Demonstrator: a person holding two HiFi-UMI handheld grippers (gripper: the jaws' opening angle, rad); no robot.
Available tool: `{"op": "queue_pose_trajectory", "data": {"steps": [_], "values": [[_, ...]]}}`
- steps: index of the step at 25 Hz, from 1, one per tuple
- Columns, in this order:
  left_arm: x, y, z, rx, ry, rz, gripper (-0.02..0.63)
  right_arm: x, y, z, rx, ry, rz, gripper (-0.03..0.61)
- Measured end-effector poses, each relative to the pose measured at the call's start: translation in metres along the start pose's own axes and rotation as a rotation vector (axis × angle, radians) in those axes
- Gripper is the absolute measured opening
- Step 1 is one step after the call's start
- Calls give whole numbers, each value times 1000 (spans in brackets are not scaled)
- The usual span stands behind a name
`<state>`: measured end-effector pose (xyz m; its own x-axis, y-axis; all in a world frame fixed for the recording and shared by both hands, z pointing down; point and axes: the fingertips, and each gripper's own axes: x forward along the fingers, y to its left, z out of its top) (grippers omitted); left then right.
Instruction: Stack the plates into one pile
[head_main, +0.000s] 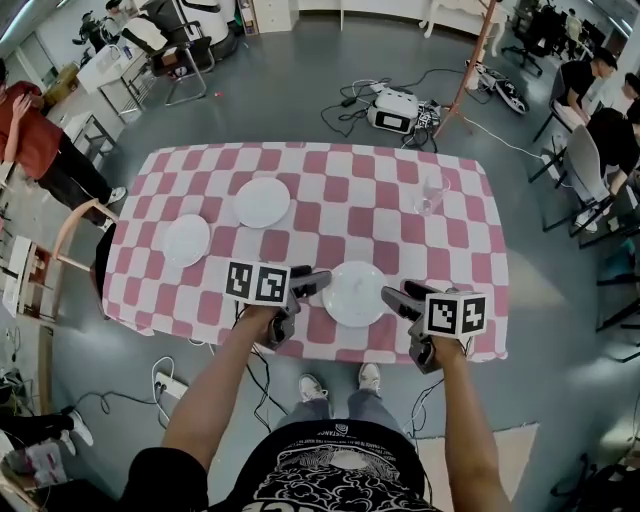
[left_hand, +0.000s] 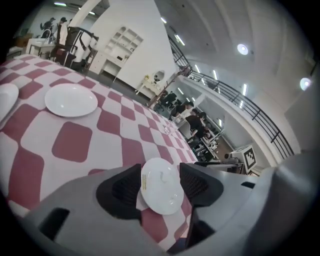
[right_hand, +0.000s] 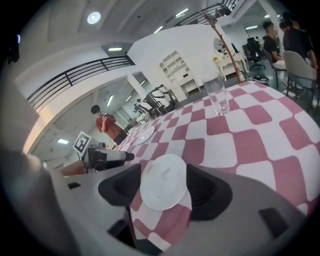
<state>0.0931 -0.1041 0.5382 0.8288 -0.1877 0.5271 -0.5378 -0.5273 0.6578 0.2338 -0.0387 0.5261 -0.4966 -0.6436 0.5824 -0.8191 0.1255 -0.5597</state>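
Observation:
Three white plates lie apart on the red-and-white checked table (head_main: 470, 220). The nearest plate (head_main: 354, 293) sits by the front edge, between my two grippers. My left gripper (head_main: 312, 283) hangs just left of it and my right gripper (head_main: 398, 300) just right of it, both open and holding nothing. That same plate (left_hand: 161, 186) shows beyond the open jaws in the left gripper view, and the plate (right_hand: 163, 181) likewise in the right gripper view. A larger plate (head_main: 262, 202) lies mid-table, and a smaller plate (head_main: 186, 240) sits at the left.
A clear drinking glass (head_main: 430, 194) stands at the table's right rear. A wooden chair (head_main: 72, 240) is at the table's left end. A person in red (head_main: 35, 140) stands at far left. Cables and a power strip (head_main: 170, 385) lie on the floor.

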Motion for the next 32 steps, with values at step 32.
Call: {"op": "queue_pose_trajectory", "data": {"steps": [32], "values": [[42,25,-61,-273,136,-30,127,44,-33,-51,336,172,118,166]]}}
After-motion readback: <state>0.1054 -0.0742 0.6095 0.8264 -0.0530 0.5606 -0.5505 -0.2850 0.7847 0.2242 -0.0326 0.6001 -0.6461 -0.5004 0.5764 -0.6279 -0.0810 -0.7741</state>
